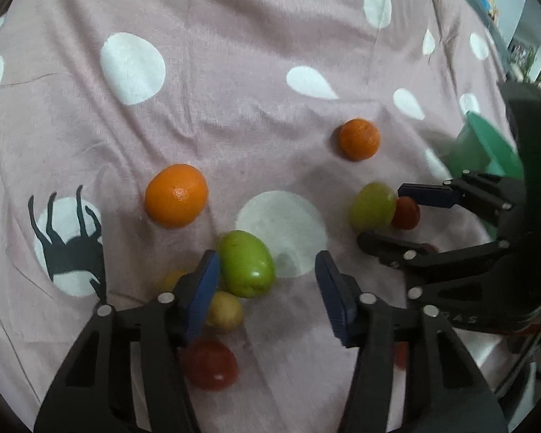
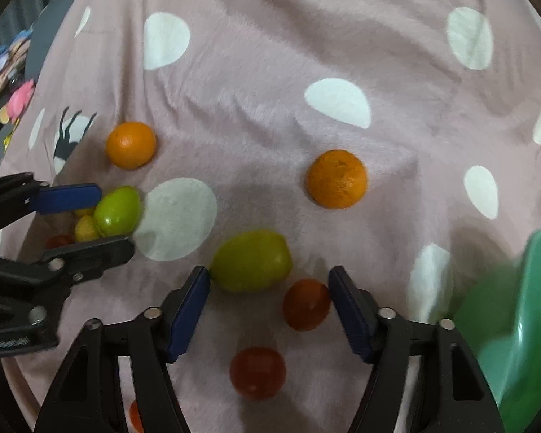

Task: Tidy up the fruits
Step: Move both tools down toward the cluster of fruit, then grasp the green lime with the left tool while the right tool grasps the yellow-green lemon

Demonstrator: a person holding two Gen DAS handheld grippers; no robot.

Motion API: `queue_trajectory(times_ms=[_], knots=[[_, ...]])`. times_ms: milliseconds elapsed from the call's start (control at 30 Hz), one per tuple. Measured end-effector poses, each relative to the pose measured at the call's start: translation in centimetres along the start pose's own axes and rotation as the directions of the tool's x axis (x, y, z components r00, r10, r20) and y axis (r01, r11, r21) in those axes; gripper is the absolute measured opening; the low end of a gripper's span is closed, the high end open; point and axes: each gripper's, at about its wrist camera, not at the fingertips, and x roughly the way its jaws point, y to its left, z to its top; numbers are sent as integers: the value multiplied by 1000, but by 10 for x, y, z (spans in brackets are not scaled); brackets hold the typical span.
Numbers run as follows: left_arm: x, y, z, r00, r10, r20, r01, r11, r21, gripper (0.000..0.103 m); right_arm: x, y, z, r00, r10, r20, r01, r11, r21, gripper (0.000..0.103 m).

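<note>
We see both grippers apart over the pink dotted cloth (image 1: 234, 83): left gripper (image 1: 267, 288) half-spread beside a green fruit (image 1: 247, 263), gripping nothing. Right gripper (image 2: 268, 308) half-spread, empty, near a yellow-green fruit (image 2: 250, 261); green bowl (image 2: 523, 317) right of it.

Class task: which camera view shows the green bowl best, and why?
The right wrist view: the green bowl fills its lower right corner, rim and wall visible. The left wrist view shows only part of it, behind the right gripper.
</note>
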Motion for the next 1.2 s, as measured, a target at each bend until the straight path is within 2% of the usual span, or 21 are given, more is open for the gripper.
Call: queue_trajectory(times_ms=[67,100,133,167,233,367,467,533,733,867,967,1200], knots=[[4,3,1,1000,12,-7,-12,1000,1,41,5,-1,0,1000,13,-10,-13,1000,-17,49],[8,6,1,1000,10,-19,-10,1000,-7,38,5,-2,0,1000,24,-8,-24,1000,-16,48],[11,7,0,1000,9,-26,-10,1000,-11,34,5,-2,1,999,37,-5,-37,999,-10,44],[13,8,0,1000,10,-26,-10,1000,-15,34,4,-4,2,998,56,-1,-56,998,-8,37],[17,12,-2,999,11,-37,-12,999,-34,33,4,-7,3,998,65,6,-65,998,-10,33],[13,21,-4,999,-17,-33,15,998,-67,33,6,-9,3,999,52,-11,-52,999,-6,33],[8,29,-5,999,-33,-17,31,995,-98,33,2,-12,14,993,118,-12,-118,993,25,37],[2,35,-3,998,-54,12,55,989,-137,33,2,-13,23,991,134,-5,-134,990,46,42],[-21,56,4,995,-23,101,42,980,-195,33,12,-2,58,983,182,33,-183,982,36,46],[-31,75,10,991,2,135,30,973,-231,33,32,2,73,978,205,44,-208,975,74,46],[-34,90,10,990,21,142,16,967,-253,33,41,3,80,963,262,57,-267,958,105,46],[-35,100,7,990,21,137,16,963,-268,33,69,-3,99,968,243,71,-251,956,152,46]])
